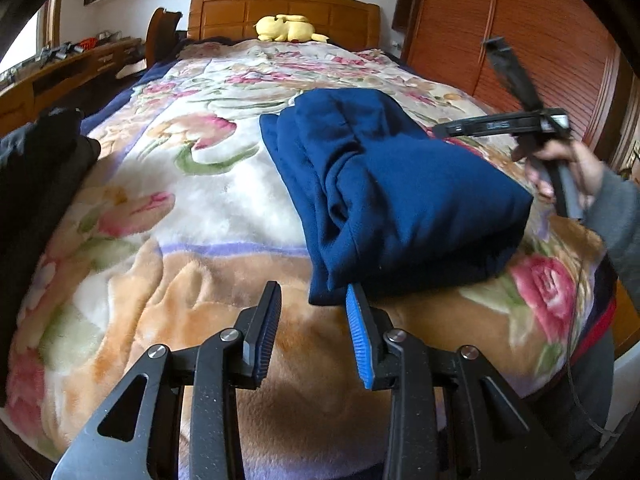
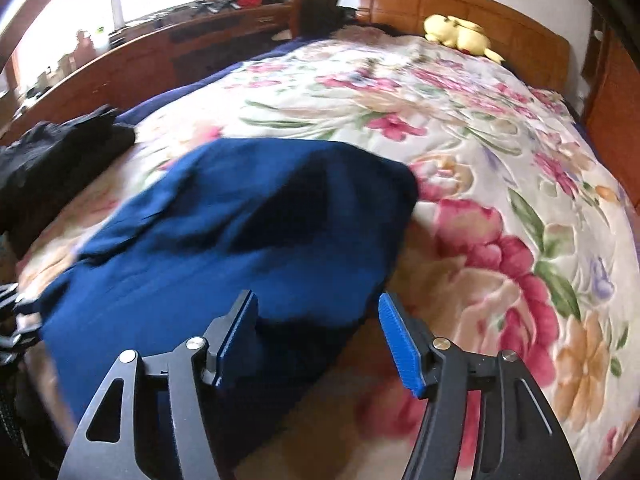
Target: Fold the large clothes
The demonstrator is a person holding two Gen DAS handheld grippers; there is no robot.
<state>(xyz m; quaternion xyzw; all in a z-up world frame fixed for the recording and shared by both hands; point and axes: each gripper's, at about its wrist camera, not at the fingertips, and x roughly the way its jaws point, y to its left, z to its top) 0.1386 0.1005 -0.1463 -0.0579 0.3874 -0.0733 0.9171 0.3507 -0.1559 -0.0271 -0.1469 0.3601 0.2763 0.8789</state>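
Navy garment [image 1: 400, 200] sits folded into a thick bundle on the floral blanket [image 1: 168, 200], w/ both grippers spread & holding nothing: left gripper [image 1: 314, 320] at its near corner, right gripper [image 2: 320, 328] just over its edge. Looks nearly done; black clothes [image 1: 36, 168] maybe next

The navy garment [image 1: 400, 200] looked like soft matt knit cloth, lying on a plush, fuzzy floral blanket [image 1: 192, 208]. Behind the blanket, the headboard [image 1: 284, 12] was smooth varnished wood. Left gripper [image 1: 314, 332] was matt black, its ribbed blue pads [image 1: 358, 332] plastic-looking.
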